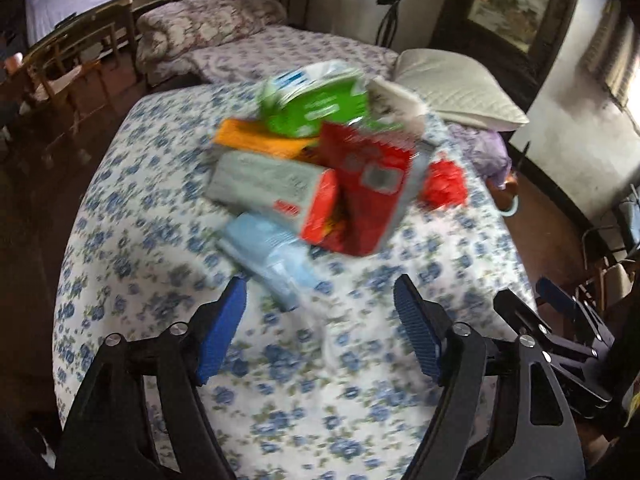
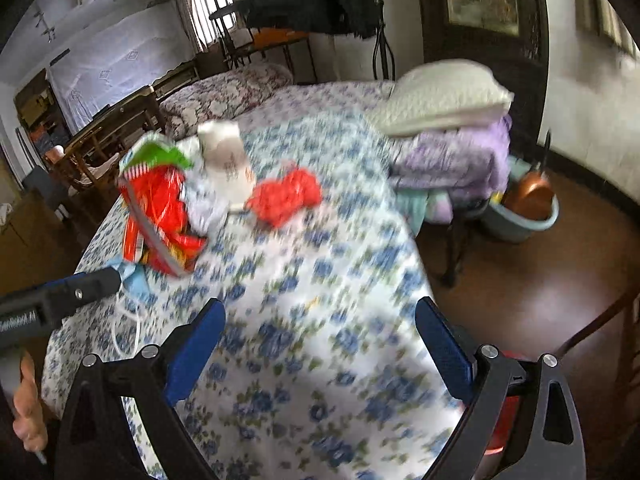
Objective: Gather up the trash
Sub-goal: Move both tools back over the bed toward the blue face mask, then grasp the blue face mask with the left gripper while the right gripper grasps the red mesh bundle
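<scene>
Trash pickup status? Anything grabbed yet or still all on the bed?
Nothing looks collected yet. The trash pile sits on the floral bed, with a red crumpled wrapper apart at its right. In hand: nothing; left claw and right claw are both open and empty, short of the pile. Left: the whole pile, including the blue packet nearest the left claw. No bin is clearly visible.
</scene>
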`<state>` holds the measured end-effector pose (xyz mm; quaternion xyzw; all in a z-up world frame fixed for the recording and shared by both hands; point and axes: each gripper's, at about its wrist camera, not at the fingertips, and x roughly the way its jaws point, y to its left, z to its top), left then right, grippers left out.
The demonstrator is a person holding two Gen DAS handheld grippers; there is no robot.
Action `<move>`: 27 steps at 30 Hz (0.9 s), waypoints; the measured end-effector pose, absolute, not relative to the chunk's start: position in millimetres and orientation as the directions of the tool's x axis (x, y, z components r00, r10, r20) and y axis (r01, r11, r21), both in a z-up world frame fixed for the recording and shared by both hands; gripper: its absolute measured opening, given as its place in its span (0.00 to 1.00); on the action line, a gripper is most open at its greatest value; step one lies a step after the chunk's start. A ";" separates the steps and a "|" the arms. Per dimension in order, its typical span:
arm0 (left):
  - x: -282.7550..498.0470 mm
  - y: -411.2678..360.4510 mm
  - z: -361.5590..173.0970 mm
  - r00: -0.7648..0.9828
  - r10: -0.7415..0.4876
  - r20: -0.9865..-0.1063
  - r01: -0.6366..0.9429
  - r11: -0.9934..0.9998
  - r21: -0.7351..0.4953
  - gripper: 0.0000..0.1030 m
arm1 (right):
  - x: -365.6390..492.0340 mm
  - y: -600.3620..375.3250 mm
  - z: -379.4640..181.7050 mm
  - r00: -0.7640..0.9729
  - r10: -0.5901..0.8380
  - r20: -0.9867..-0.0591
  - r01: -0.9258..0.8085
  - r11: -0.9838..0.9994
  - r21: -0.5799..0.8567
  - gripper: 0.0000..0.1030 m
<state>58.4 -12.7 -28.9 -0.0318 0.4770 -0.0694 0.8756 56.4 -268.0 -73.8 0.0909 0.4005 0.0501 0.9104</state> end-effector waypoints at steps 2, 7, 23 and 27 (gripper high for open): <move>58.6 -12.5 -35.0 0.522 -0.130 -0.843 0.091 0.991 -0.096 0.76 | 53.8 -267.2 -76.9 0.674 0.161 -0.721 -0.023 0.980 0.198 0.91; 65.6 -4.4 -50.1 0.494 -0.067 -0.867 0.034 0.998 -0.058 0.76 | 51.2 -270.1 -72.6 0.694 0.160 -0.702 -0.023 0.979 0.200 0.91; 93.8 -3.8 -73.9 0.478 0.018 -0.878 -0.015 1.000 0.012 0.41 | 47.6 -274.3 -69.5 0.714 0.151 -0.684 -0.015 0.980 0.200 0.91; 83.9 1.3 -66.0 0.488 0.001 -0.873 0.009 1.000 0.006 0.24 | 51.5 -277.2 -70.9 0.713 0.129 -0.689 0.005 0.982 0.189 0.91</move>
